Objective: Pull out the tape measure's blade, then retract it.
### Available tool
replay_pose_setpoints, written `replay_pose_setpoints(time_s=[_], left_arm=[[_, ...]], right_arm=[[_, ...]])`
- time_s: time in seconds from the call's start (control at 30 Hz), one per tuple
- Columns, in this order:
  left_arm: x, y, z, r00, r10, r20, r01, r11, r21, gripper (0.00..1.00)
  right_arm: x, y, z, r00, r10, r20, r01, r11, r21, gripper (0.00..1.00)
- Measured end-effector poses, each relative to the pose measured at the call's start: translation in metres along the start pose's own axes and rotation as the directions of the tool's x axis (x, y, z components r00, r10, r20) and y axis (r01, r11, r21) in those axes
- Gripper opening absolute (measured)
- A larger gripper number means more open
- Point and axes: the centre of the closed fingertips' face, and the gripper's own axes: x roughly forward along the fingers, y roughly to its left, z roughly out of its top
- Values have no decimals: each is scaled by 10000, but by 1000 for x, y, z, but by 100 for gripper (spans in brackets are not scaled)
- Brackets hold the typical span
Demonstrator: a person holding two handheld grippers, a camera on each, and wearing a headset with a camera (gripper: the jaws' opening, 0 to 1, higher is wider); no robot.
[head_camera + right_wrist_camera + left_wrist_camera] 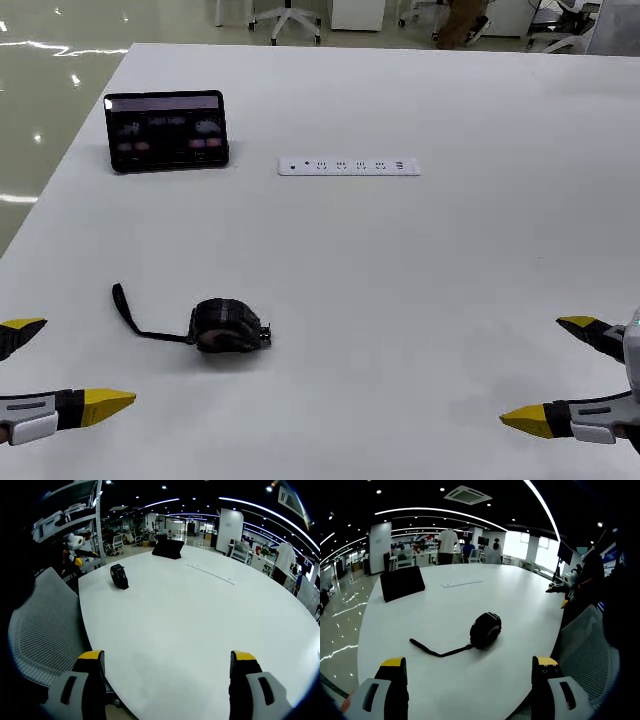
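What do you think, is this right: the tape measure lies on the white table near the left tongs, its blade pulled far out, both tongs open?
Not fully. The blade is not pulled out: in the head view just a black strap trails from the tape measure. It does lie on the white table near the left tongs, which are open, as are the right tongs.

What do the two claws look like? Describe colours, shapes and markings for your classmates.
The left claw and the right claw match: each has two black jaws tapering to pointed yellow tips, set in pale grey housings. In the gripper views each housing bears a dark slot.
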Motion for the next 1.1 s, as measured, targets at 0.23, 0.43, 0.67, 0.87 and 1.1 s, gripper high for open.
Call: replay_pose_setpoints(time_s=[0.23, 0.43, 0.67, 0.87, 1.1], left_arm=[[-4, 1, -3, 9999, 152, -55, -152, 9999, 62, 100], [-2, -2, 1, 10000, 17, -37, -17, 10000, 65, 100], [0, -3, 2, 9998, -210, -63, 210, 9998, -13, 100], [-1, -3, 2, 9996, -272, -99, 272, 9996, -28, 100], [1, -4, 1, 9993, -334, -167, 333, 9994, -51, 100]], right_arm=[[0, -8, -2, 9986, -24, -529, 21, 10000, -52, 100], [-1, -10, 9, 9997, -71, -223, 71, 10000, -17, 100], [-1, -9, 6, 9997, -89, -249, 89, 10000, -3, 100], [-2, -10, 4, 9996, -108, -260, 112, 9998, 140, 100], [-3, -8, 3, 9996, -120, -267, 125, 9998, 179, 100]])
